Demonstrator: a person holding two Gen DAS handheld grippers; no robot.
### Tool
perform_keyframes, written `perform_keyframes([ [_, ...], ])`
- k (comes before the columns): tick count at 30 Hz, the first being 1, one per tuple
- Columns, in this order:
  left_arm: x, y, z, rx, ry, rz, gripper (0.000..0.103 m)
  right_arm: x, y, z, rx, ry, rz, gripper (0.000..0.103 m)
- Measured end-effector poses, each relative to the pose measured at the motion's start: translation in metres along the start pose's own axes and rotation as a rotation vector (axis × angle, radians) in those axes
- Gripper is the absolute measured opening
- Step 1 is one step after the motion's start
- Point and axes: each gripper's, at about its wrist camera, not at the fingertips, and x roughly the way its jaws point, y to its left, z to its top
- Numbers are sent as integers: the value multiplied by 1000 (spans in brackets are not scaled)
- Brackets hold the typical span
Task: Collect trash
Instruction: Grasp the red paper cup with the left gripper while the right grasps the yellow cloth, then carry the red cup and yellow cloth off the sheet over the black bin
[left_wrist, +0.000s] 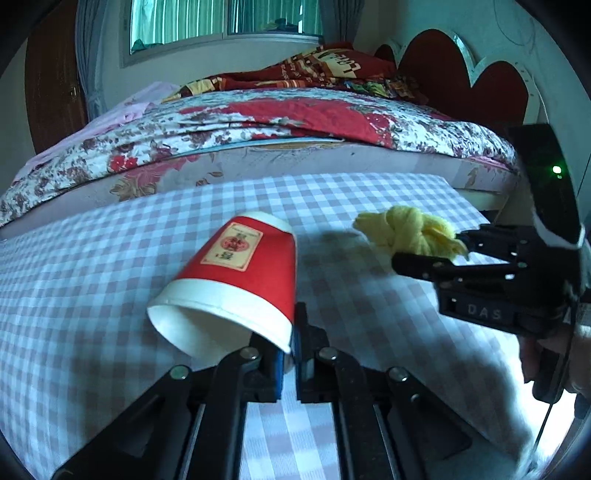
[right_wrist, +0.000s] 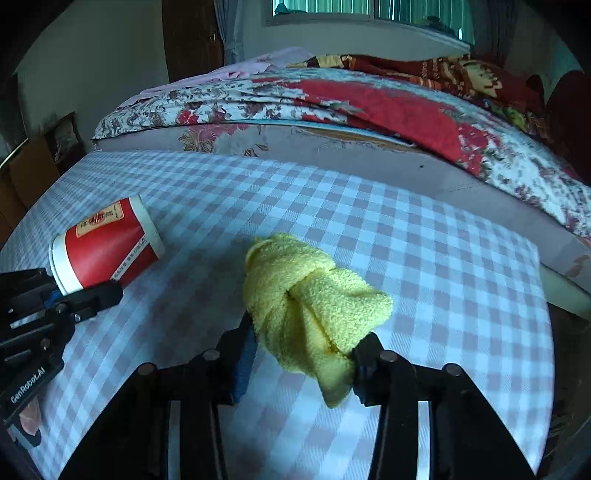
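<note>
From your left wrist: the red paper cup (left_wrist: 236, 280) lies on its side on the checked tablecloth (left_wrist: 110, 258), your left gripper (left_wrist: 291, 354) pinched shut on its rim; no bin shows, so collecting has only begun. From your right wrist: your right gripper (right_wrist: 303, 350), partly closed, clasps the knotted yellow cloth (right_wrist: 310, 302) on the cloth-covered table.

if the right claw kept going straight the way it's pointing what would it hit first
Nothing new at once: the right claw already pinches the knotted yellow cloth. Pointing downward, it would probably push that cloth into the checked tablecloth; the bed lies beyond.
</note>
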Motion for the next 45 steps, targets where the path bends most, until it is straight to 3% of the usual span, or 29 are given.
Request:
perform_keyframes([
  [9, -63, -37, -28, 40, -43, 0, 4, -105, 10, -53, 5, -97, -63, 45],
  [12, -89, -49, -41, 101, -64, 46, 4, -140, 10, -69, 14, -116, -83, 45],
  [16, -122, -49, -53, 77, -68, 52, 4, -185, 15, -92, 24, -141, -100, 45],
  [27, -212, -103, -80, 105, -150, -10, 4, -301, 24, -157, 97, -263, -122, 45],
  [34, -232, -151, -90, 147, -212, -88, 4, -334, 7, -191, 131, -289, -179, 45],
  [45, -227, -197, -104, 200, -204, -186, 4, -359, -17, -228, 199, -311, -284, 45],
])
